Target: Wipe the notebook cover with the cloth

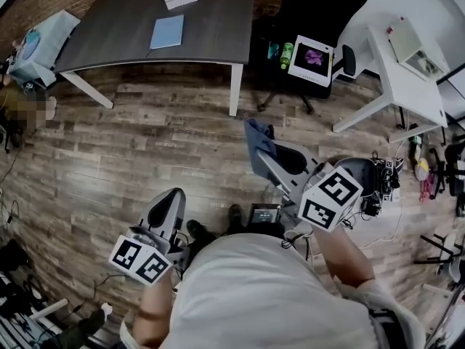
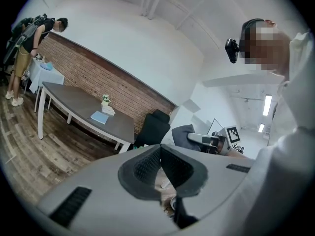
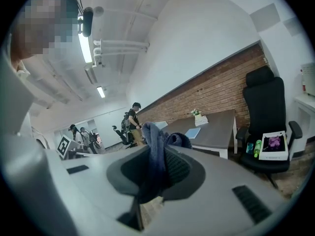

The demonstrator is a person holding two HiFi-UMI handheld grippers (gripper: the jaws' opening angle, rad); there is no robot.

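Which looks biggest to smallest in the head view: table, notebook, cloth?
1. Table: largest by far.
2. Cloth and notebook: about alike; the cloth is nearer the camera, so I leave them unranked.

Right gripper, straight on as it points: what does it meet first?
Probably the grey table, across open floor; nothing nearer shows beyond the cloth held by the right gripper. Depth unclear.

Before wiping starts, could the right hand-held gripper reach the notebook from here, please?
Probably not yet: it grips the cloth, but the notebook lies on the table across open floor.
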